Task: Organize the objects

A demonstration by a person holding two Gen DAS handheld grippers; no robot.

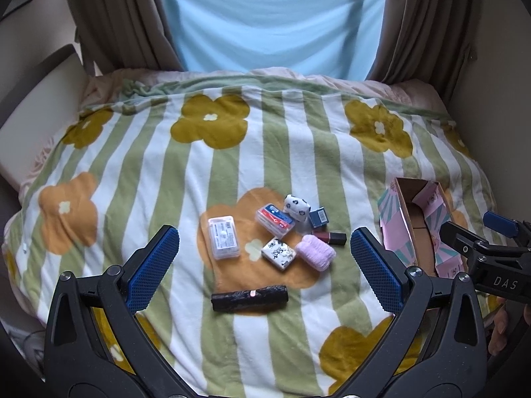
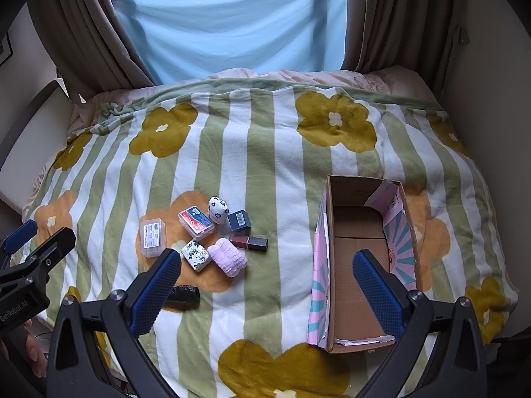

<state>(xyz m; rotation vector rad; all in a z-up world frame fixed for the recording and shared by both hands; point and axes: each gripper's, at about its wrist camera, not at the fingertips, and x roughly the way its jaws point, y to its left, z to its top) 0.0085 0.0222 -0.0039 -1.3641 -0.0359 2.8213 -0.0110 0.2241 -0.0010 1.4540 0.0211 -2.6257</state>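
A cluster of small items lies on the flowered blanket: a clear plastic case, a red-and-blue case, a white spotted pouch, a small blue box, a dark red lipstick, a pink cloth roll, a patterned tissue pack and a black roll. My left gripper hangs open above them, holding nothing. An empty cardboard box with pink walls stands to the right. My right gripper is open over the blanket between the box and the cluster.
The blanket covers a bed that ends at brown curtains and a blue sheet over the window. A pale headboard lines the left side. A hand holds the left gripper at the bed's near edge.
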